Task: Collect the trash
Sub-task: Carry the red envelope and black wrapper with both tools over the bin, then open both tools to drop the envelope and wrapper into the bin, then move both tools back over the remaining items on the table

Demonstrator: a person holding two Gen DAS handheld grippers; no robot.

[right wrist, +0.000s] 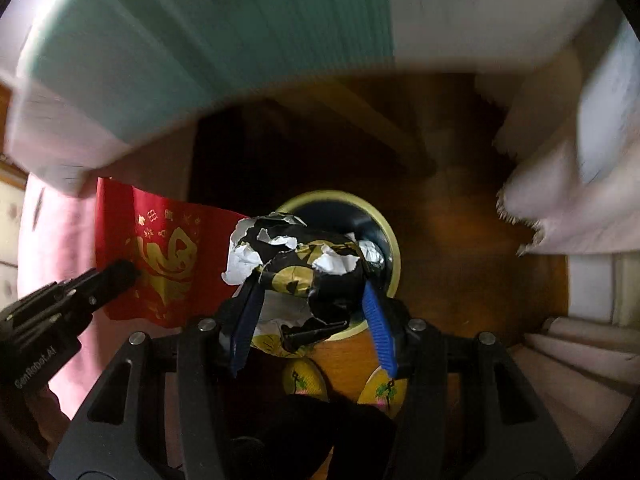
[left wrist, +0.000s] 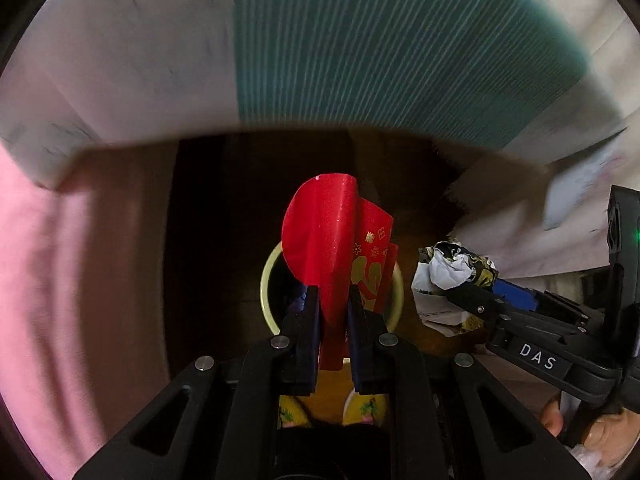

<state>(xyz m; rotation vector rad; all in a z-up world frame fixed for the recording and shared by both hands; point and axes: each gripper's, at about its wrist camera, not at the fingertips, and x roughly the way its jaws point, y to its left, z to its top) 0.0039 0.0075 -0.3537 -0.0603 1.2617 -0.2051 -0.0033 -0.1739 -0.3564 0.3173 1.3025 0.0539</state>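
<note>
The left hand-held gripper (left wrist: 334, 300) is clamped on a red envelope (left wrist: 324, 236) that stands up lengthwise from its jaws, gold characters on its face. The right hand-held gripper (right wrist: 316, 300) is clamped on a crumpled black, gold and white paper wad (right wrist: 304, 264). A round bin (right wrist: 390, 236) with a pale green rim sits on the wooden floor (right wrist: 460, 240) directly below and ahead of both loads; the right one looks nearer its mouth, though blur makes that uncertain. "DAS" reads on the right tool, "GenRobot.AI" on the left.
</note>
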